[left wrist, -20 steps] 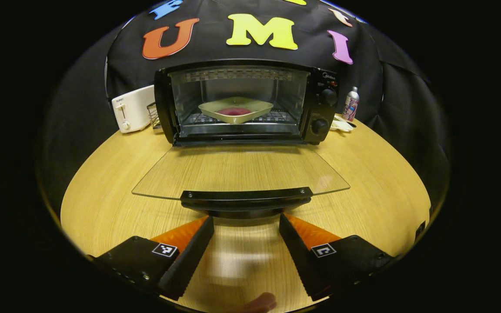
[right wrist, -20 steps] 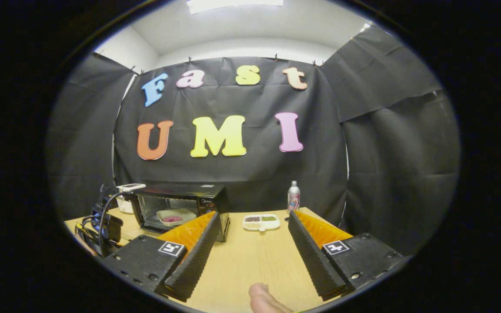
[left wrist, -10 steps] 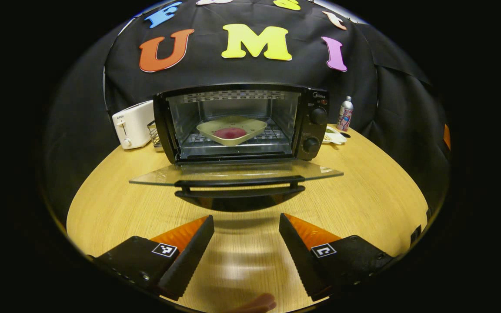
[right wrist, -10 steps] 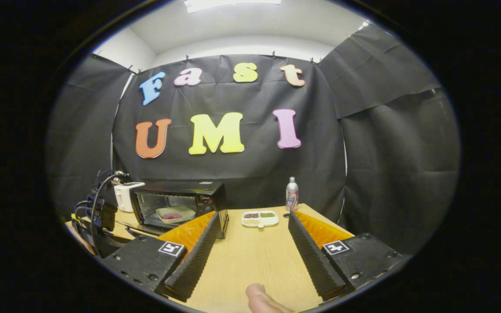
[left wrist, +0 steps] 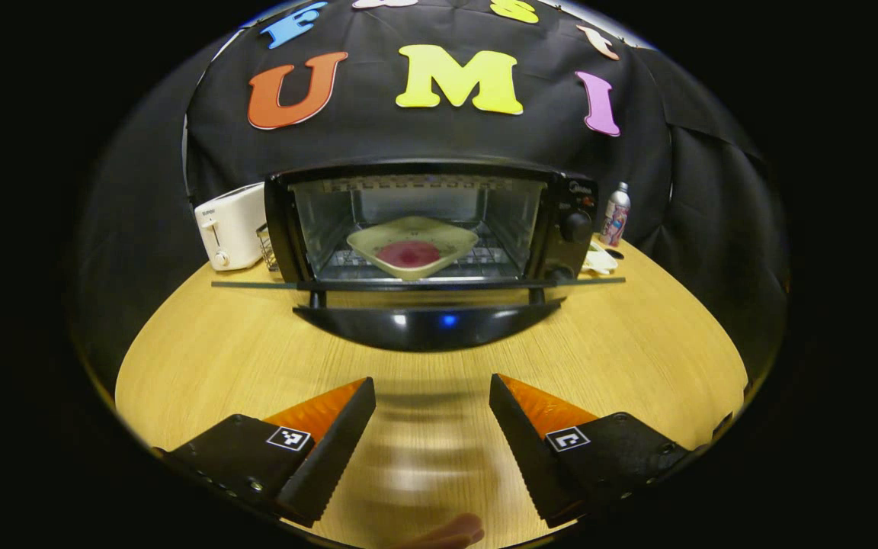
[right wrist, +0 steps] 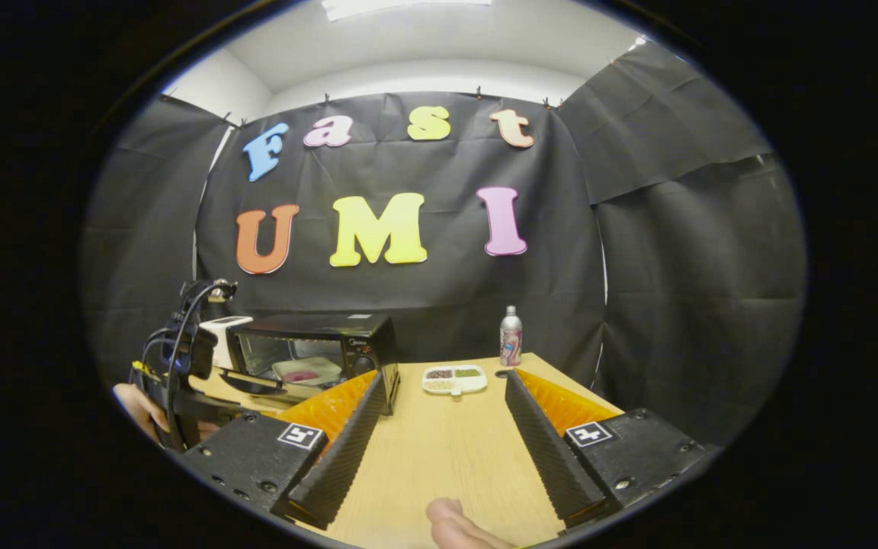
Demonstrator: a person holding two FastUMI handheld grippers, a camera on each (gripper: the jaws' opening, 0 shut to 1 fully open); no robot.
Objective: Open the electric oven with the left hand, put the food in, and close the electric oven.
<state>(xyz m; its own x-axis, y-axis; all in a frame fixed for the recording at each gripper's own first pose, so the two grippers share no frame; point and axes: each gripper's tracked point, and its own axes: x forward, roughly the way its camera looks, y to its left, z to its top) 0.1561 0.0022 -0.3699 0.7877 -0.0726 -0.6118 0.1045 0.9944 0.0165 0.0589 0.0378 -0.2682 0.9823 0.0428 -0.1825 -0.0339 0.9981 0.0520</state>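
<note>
In the left gripper view the left gripper (left wrist: 431, 396), jaws wide and empty, sits below the oven (left wrist: 424, 221) door handle (left wrist: 424, 324) with the food dish (left wrist: 411, 245) inside, so a lift may slip off; in the right gripper view the right gripper (right wrist: 439, 415) idles, jaws apart, empty.

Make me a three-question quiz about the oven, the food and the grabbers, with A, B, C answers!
1. Where is the dish? A on the table; B inside the oven; C on the toaster.
2. What colour is the food in the dish? A dark red; B blue; C green.
3. How is the oven door? A shut tight; B hanging open, about level; C taken off.

Answers: 1 B, the dish sits on the rack behind the open front. 2 A, a dark red round patch lies in the pale dish. 3 B, the glass door sticks out flat, edge-on, ahead of the open left gripper.
</note>
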